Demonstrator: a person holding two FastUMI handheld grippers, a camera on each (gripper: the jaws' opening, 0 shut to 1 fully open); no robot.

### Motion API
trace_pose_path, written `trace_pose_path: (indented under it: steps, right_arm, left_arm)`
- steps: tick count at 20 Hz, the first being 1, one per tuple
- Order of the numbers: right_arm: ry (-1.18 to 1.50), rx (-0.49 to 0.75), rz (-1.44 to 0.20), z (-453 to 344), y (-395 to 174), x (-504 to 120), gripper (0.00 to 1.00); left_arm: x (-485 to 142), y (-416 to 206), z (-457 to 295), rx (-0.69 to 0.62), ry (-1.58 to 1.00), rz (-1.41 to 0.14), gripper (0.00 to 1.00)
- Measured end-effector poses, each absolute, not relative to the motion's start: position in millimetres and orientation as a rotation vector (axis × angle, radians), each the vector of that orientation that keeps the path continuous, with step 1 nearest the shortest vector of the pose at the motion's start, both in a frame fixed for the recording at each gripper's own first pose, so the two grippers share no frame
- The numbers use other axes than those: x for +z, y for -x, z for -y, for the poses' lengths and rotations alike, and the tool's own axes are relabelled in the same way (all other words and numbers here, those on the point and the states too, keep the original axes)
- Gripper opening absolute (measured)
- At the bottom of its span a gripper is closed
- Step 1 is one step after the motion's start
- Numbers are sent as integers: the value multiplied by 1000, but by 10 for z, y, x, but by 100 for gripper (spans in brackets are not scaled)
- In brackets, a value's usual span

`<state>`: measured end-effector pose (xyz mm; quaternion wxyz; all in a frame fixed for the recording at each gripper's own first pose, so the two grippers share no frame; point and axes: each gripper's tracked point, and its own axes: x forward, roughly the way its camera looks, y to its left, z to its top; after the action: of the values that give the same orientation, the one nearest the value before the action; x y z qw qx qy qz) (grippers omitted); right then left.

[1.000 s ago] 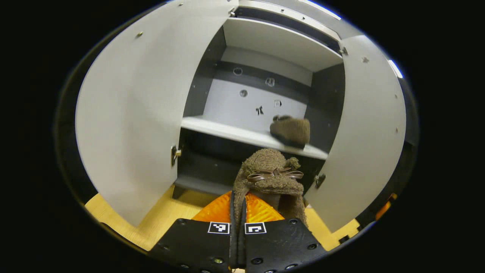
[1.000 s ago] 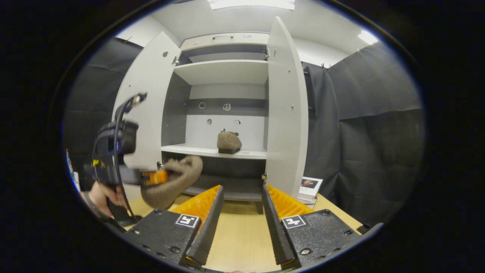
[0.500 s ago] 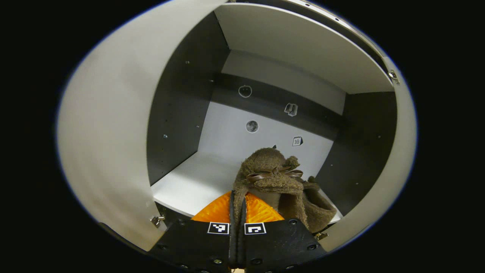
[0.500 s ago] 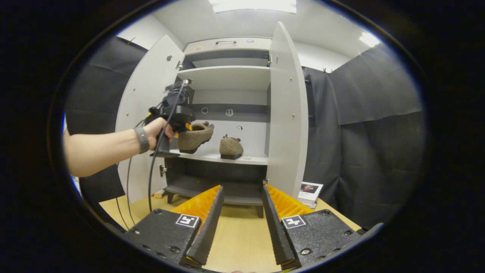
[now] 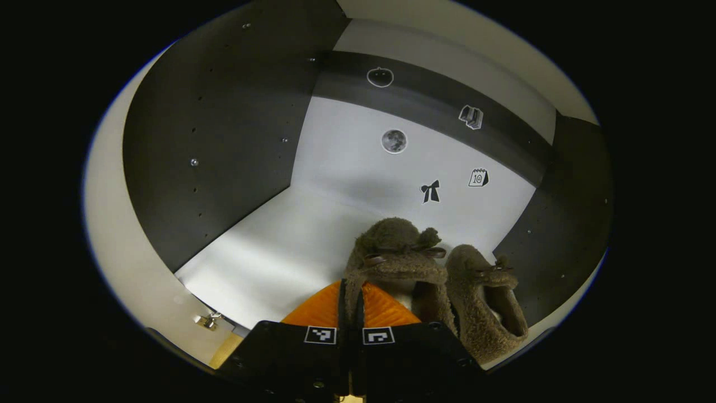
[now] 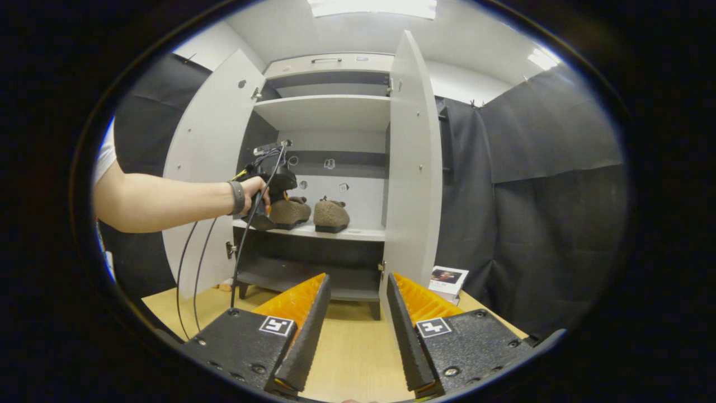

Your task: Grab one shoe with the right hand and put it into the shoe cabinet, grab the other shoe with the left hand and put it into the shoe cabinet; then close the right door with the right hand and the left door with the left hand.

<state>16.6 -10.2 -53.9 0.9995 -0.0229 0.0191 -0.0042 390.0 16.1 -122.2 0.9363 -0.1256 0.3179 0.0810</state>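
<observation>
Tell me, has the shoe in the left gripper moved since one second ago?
Yes. In the right gripper view the held shoe rose from below the shelf into the cabinet, beside the other shoe.

The left gripper view sits close inside the shoe cabinet [image 5: 224, 140], facing its back wall over the middle shelf [image 5: 279, 257]. The right gripper view looks from well back over the table [image 6: 347, 347] — at that same shelf [image 6: 358, 232].

Bright ceiling lights [image 6: 372, 6]; dim cabinet interior; sharp; fisheye-bent edges.
</observation>
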Motion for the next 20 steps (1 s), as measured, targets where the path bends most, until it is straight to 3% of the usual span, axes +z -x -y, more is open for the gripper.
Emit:
trace_pose_path:
  steps: [1,2,3,10,11,12,14,16,17,18,19,20]
  right_arm:
    - [43,-10,-39,108,-174,-545,70]
    - [40,-8,-40,102,-173,-553,70]
    - [38,-5,-40,95,-188,-555,70]
    - [35,16,-38,58,-208,-566,66]
    - [35,21,-42,46,-213,-579,70]
    - [35,25,-47,28,-218,-593,66]
    - [33,33,-51,2,-214,-605,70]
    - [32,39,-51,-4,-207,-603,70]
    - [30,44,-52,-12,-205,-593,70]
    - [28,47,-52,-24,-209,-590,70]
    - [27,50,-51,-25,-211,-579,70]
    - [25,51,-50,-16,-213,-562,70]
  left_arm:
    - [-1240,-3904,-155,158,254,-656,5]
    - [-1238,-3915,-146,150,255,-659,19]
    - [-1235,-3908,-137,144,264,-665,14]
    - [-879,-3688,-196,126,188,-645,49]
    - [-755,-3632,-152,111,185,-617,57]
    - [-625,-3551,-110,98,185,-591,77]
    - [-334,-3379,-89,65,180,-497,71]
    - [-62,-3178,-31,18,155,-394,76]
    - [54,-3043,2,-4,142,-356,63]
    - [156,-2915,33,-26,135,-318,79]
    - [233,-2774,73,-47,128,-283,66]
    - [308,-2635,83,-57,115,-247,81]
